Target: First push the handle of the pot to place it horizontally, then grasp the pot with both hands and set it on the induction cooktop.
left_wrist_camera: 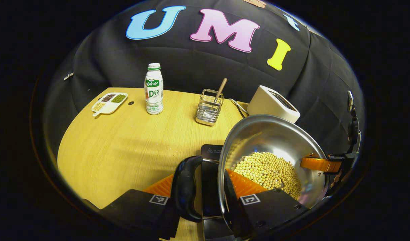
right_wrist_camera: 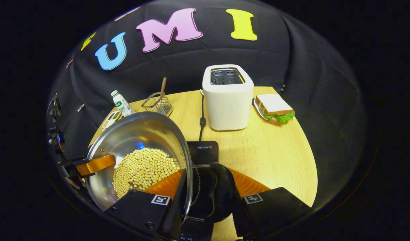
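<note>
A steel pot (left_wrist_camera: pixel 275 137) holding soybeans (left_wrist_camera: pixel 268 170) sits over the black induction cooktop (left_wrist_camera: pixel 211 150); whether it rests on it I cannot tell. My left gripper (left_wrist_camera: pixel 201 177) is shut on the pot's near side, one finger inside the wall and one outside the black loop handle (left_wrist_camera: pixel 186 187). On the far rim lies one of the right gripper's fingers (left_wrist_camera: pixel 320 164). In the right gripper view, my right gripper (right_wrist_camera: pixel 206 174) clamps the pot (right_wrist_camera: pixel 138 134) the same way, across the rim and the other black handle (right_wrist_camera: pixel 221 190), above the cooktop (right_wrist_camera: pixel 203 150).
A white toaster (right_wrist_camera: pixel 227 97) with its black cable (right_wrist_camera: pixel 202 113) stands just behind the cooktop. To its right lies a sandwich (right_wrist_camera: pixel 275 108). Behind the pot stands a wire basket (left_wrist_camera: pixel 210 107) holding a wooden stick. Farther left are a milk bottle (left_wrist_camera: pixel 154 88) and a small divided tray (left_wrist_camera: pixel 109 102).
</note>
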A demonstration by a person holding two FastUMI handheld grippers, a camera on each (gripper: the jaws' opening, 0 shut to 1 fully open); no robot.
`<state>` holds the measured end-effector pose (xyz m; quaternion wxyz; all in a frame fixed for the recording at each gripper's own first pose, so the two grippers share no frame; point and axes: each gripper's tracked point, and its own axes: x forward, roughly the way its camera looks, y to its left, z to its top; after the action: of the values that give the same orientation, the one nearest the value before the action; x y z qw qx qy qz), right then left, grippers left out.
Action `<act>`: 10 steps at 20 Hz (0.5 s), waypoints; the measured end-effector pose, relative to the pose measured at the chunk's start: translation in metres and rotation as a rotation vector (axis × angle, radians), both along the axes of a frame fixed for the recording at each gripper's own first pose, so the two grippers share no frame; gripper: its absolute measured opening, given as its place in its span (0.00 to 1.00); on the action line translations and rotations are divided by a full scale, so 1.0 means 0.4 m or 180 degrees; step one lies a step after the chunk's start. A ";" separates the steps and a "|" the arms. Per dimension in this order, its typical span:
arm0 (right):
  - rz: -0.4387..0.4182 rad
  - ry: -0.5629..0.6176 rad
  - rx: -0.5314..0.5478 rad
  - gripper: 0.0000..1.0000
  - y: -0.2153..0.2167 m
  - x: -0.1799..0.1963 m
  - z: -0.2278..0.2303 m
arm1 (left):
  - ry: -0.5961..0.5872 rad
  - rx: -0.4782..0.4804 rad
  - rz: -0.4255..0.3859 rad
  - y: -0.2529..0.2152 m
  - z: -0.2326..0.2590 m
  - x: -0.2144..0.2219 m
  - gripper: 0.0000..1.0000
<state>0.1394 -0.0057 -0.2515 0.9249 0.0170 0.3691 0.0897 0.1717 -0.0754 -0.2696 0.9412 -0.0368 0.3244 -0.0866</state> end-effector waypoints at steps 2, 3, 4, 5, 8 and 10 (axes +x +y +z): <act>-0.0008 0.0032 0.0014 0.64 -0.007 0.011 -0.017 | -0.0003 0.0013 0.0002 -0.008 -0.009 0.008 0.63; -0.0005 0.0037 0.0014 0.64 -0.009 0.014 -0.025 | 0.0001 0.0015 0.0008 -0.011 -0.018 0.014 0.63; -0.0002 0.0040 0.0014 0.64 -0.011 0.020 -0.030 | -0.0002 0.0012 0.0017 -0.011 -0.024 0.018 0.63; 0.0008 0.0042 0.0012 0.64 -0.010 0.022 -0.037 | 0.0007 0.0007 0.0030 -0.010 -0.031 0.019 0.63; 0.0045 0.0061 0.0006 0.64 -0.004 0.035 -0.061 | 0.0020 0.0009 0.0058 -0.005 -0.050 0.024 0.63; 0.0060 0.0088 0.0014 0.64 -0.003 0.036 -0.075 | 0.0023 0.0021 0.0067 -0.002 -0.062 0.026 0.63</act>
<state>0.1538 -0.0069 -0.2815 0.9188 0.0168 0.3818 0.0990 0.1820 -0.0762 -0.2943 0.9410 -0.0375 0.3276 -0.0755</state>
